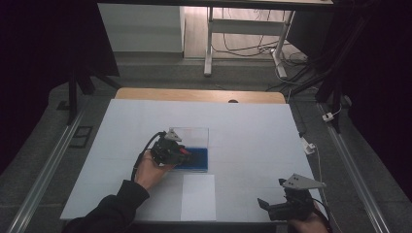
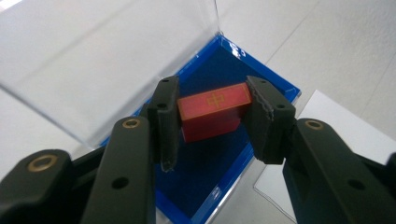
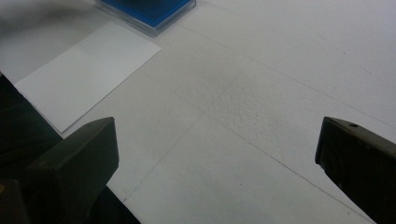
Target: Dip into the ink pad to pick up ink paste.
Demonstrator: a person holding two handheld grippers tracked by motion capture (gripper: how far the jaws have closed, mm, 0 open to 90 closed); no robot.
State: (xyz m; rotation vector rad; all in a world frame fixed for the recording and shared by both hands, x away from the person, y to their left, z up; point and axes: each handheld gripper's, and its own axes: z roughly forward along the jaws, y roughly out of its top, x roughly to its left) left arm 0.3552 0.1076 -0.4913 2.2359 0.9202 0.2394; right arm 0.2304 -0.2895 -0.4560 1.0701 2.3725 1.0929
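A small red block (image 2: 212,109) with a gold cross on its top face sits between the pads of my left gripper (image 2: 212,122), which is shut on it. The block hangs just above the blue-lined tray of a box (image 2: 210,172) whose clear lid (image 2: 107,60) stands open behind it. In the high view the left gripper (image 1: 190,156) is at the box (image 1: 200,159) near the table's middle. My right gripper (image 1: 265,204) rests near the front right edge, open; its jaws (image 3: 217,140) stand wide apart with nothing between them.
A white sheet of paper (image 1: 198,196) lies flat in front of the box, also in the right gripper view (image 3: 84,74). The table is covered in white (image 1: 252,131). A wooden strip (image 1: 199,95) runs along the far edge.
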